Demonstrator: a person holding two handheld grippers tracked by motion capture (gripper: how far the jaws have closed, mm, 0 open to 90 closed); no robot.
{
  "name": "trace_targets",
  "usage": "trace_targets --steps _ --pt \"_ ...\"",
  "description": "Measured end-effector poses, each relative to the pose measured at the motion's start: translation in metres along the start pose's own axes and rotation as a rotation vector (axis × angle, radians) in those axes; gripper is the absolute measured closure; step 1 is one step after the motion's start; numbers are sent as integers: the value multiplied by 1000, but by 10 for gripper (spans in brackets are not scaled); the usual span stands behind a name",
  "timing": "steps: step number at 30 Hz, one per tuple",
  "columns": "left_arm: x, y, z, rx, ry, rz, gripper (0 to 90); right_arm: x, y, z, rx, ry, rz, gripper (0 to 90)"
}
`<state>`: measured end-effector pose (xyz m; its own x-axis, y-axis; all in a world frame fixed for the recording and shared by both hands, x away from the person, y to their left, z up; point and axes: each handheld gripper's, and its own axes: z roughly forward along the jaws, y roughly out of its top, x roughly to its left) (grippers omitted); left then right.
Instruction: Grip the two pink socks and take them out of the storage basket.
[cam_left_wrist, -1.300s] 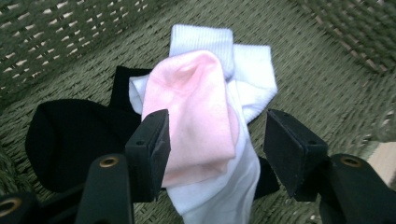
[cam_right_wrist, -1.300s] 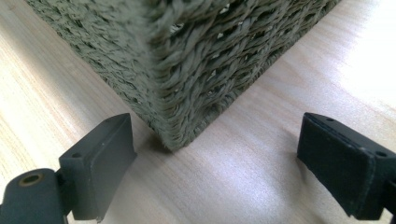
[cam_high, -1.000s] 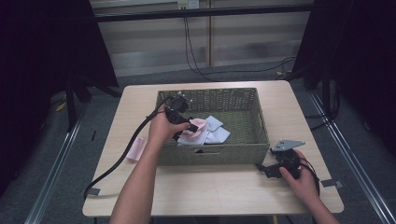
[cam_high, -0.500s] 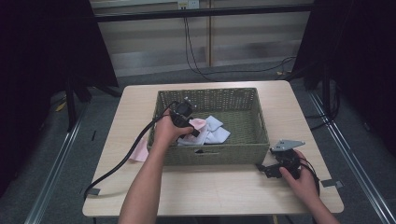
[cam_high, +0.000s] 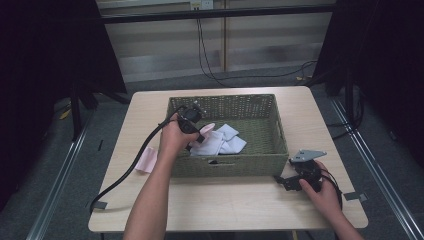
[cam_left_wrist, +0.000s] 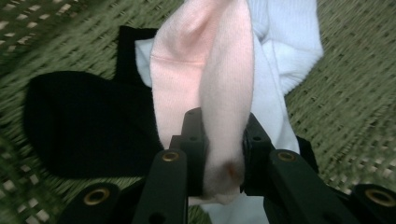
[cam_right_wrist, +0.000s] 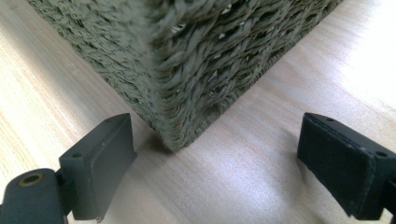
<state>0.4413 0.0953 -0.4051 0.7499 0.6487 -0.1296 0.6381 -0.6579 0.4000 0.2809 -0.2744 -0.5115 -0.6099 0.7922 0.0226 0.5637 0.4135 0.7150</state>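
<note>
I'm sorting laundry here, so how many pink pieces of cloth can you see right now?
2. One pink cloth is pinched in the left hand-held gripper over the wicker basket. Another pink cloth lies on the table left of the basket. More may be hidden under the white cloths.

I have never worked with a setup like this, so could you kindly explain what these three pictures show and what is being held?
No robot here: a person holds a two-jaw tool in each hand. The high view looks down on the table with its woven basket. The other two pictures come from cameras riding on the tools. The left gripper is shut on a pink sock above white socks and a black sock in the basket. The right gripper rests open by the basket's corner. Another pink sock lies on the table.
</note>
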Motion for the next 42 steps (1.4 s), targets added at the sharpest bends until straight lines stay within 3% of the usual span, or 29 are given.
trace_targets --steps 3,22,31,42 --pt "-1 -2 -17 -29 -27 -10 756 0 0 0 -1 0 -1 102" --pt "2 -9 -56 -77 -87 -29 756 0 0 0 -1 0 3 102" --pt "3 -15 -75 -99 -87 -47 756 0 0 0 -2 -1 1 102" --pt "7 -20 -87 -104 -72 -59 756 0 0 0 -3 0 -2 102"
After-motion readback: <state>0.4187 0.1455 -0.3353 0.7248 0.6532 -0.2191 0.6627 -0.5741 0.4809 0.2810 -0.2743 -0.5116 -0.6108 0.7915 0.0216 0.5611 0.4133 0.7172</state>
